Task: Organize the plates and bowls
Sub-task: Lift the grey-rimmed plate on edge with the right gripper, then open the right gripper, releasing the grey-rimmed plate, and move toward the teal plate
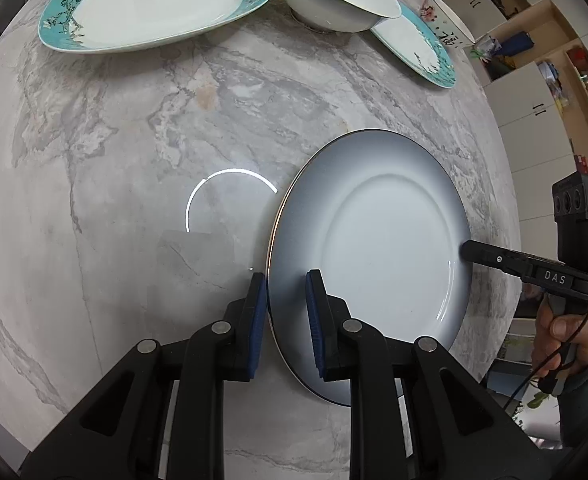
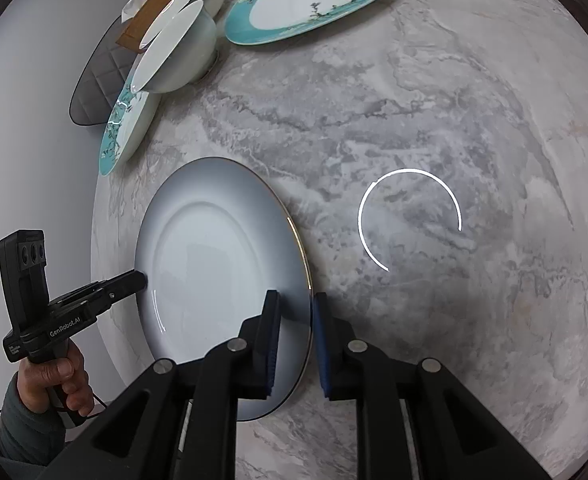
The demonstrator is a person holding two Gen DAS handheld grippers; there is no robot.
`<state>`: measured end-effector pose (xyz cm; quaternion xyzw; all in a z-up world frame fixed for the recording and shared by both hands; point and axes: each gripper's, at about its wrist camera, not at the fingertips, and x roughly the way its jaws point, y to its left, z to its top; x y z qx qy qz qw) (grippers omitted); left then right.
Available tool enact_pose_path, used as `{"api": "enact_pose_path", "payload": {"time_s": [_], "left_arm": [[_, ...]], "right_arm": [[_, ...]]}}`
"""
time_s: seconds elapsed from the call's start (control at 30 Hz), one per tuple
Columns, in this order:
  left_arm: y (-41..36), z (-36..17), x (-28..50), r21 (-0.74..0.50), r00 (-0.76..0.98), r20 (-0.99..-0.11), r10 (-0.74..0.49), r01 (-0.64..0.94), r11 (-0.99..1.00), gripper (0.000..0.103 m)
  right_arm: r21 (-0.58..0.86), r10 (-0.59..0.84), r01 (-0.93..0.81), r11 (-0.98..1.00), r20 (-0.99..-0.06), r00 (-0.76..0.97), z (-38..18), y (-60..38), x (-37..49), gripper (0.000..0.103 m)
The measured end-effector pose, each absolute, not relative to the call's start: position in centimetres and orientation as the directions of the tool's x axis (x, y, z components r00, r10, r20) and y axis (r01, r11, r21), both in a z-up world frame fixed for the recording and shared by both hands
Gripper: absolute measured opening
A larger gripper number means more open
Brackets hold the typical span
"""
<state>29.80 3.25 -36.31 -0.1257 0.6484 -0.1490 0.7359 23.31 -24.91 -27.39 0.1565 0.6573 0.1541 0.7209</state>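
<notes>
- Marble table (image 1: 134, 140) — spreads beneath both grippers.
- Grey-white plate (image 1: 381, 240) lies between the two, its rim caught on opposite sides.
- Left gripper (image 1: 286, 308) pinches the plate's rim.
- Right gripper (image 2: 295, 328) grips the opposite edge — teal plates (image 2: 313, 0) and white bowls (image 2: 178, 56) sit well beyond.

A round grey marble tabletop (image 1: 142, 152) fills both views, with a ring light's bright arc (image 2: 407, 216) reflected on it. Beyond one edge stand wooden shelves (image 1: 549, 52) with white doors; beyond the other, a plain white wall (image 2: 34, 52).
</notes>
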Motion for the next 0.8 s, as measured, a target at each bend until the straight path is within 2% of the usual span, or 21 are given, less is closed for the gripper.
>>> {"api": "enact_pose_path", "payload": {"time_s": [0.13, 0.2, 0.23, 0.27, 0.3, 0.37, 0.4, 0.43, 0.47, 0.57, 0.67, 0.8], "left_arm": [[3.5, -36.4, 29.4, -0.396, 0.116, -0.91, -0.398, 0.045, 0.917, 0.018], [3.9, -35.9, 29.0, -0.409, 0.143, -0.901, -0.409, 0.03, 0.912, 0.019], [4.3, -35.4, 28.8, -0.417, 0.159, -0.896, -0.415, 0.019, 0.909, 0.019], [4.7, -34.9, 28.6, -0.427, 0.177, -0.889, -0.422, 0.009, 0.904, 0.027], [5.3, -34.2, 28.3, -0.434, 0.198, -0.883, -0.425, -0.005, 0.901, 0.048], [6.6, -32.6, 27.6, -0.456, 0.257, -0.865, -0.431, -0.043, 0.889, 0.07], [7.2, -31.9, 27.3, -0.474, 0.285, -0.851, -0.441, -0.059, 0.878, 0.075], [7.7, -31.4, 27.1, -0.487, 0.303, -0.842, -0.446, -0.074, 0.87, 0.077], [8.2, -30.9, 26.9, -0.486, 0.315, -0.842, -0.438, -0.094, 0.869, 0.081], [9.3, -30.0, 26.8, -0.497, 0.326, -0.838, -0.437, -0.128, 0.858, 0.103], [9.9, -28.6, 26.9, -0.485, 0.37, -0.833, -0.411, -0.132, 0.865, 0.103], [9.6, -25.9, 26.0, -0.495, 0.512, -0.762, -0.397, -0.064, 0.866, 0.103]], "right_arm": [[0.436, 0.436, -0.023, 0.9, -0.896, 0.083, -27.4, -24.8, 23.3, 0.027], [0.448, 0.448, -0.031, 0.894, -0.888, 0.101, -26.7, -24.8, 23.1, 0.038], [0.455, 0.456, -0.04, 0.89, -0.882, 0.116, -26.1, -24.9, 22.8, 0.049], [0.459, 0.461, -0.048, 0.887, -0.877, 0.132, -25.3, -25.1, 22.6, 0.062], [0.461, 0.464, -0.056, 0.886, -0.873, 0.152, -24.5, -25.3, 22.3, 0.067], [0.463, 0.466, -0.066, 0.884, -0.865, 0.186, -23.1, -25.7, 21.9, 0.083], [0.467, 0.47, -0.067, 0.882, -0.858, 0.209, -22.3, -26.0, 21.8, 0.088], [0.476, 0.477, -0.064, 0.877, -0.846, 0.237, -21.6, -26.4, 21.6, 0.098], [0.485, 0.481, -0.057, 0.873, -0.835, 0.268, -21.0, -26.8, 21.4, 0.103], [0.527, 0.503, -0.025, 0.85, -0.795, 0.339, -19.9, -27.5, 21.4, 0.103], [0.58, 0.538, 0.012, 0.815, -0.763, 0.359, -19.6, -27.6, 21.8, 0.103], [0.6, 0.547, 0.021, 0.8, -0.744, 0.384, -19.0, -27.4, 22.3, 0.103]]}}
